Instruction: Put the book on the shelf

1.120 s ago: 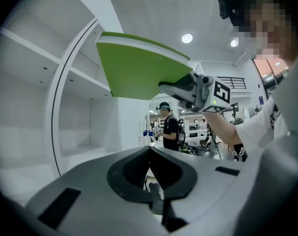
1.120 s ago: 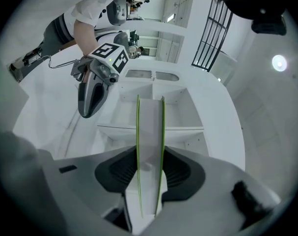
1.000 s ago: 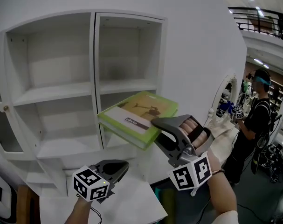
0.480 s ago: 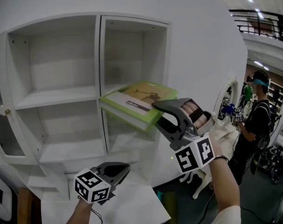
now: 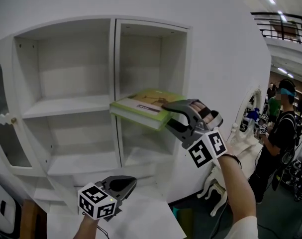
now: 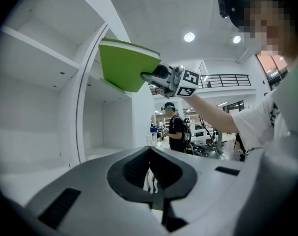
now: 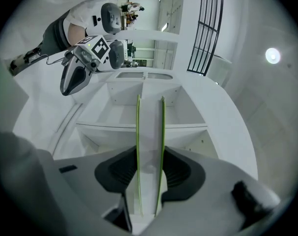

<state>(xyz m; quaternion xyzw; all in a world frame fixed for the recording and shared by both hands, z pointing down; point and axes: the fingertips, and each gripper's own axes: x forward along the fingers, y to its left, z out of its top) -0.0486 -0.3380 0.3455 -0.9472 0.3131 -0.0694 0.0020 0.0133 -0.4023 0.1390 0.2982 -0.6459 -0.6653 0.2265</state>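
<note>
A green-covered book [image 5: 141,105] is held about level in front of the right column of the white shelf unit [image 5: 66,103], at the height of its middle board. My right gripper [image 5: 169,117] is shut on the book's near right corner. In the right gripper view the book's page edge [image 7: 149,141] stands between the two pads, pointing at the shelf [image 7: 144,127]. My left gripper [image 5: 127,183] hangs low in front of the unit, shut and holding nothing. From the left gripper view, the book [image 6: 121,65] and the right gripper [image 6: 156,77] are overhead.
The shelf compartments hold nothing. A white tabletop [image 5: 151,218] lies under the left gripper. A person [image 5: 280,128] stands at the far right beside white ornate furniture [image 5: 240,143]. An arched door [image 5: 1,133] edges the unit's left side.
My right gripper has lifted the book up and in toward the right column's middle board. The left gripper has drifted slightly.
</note>
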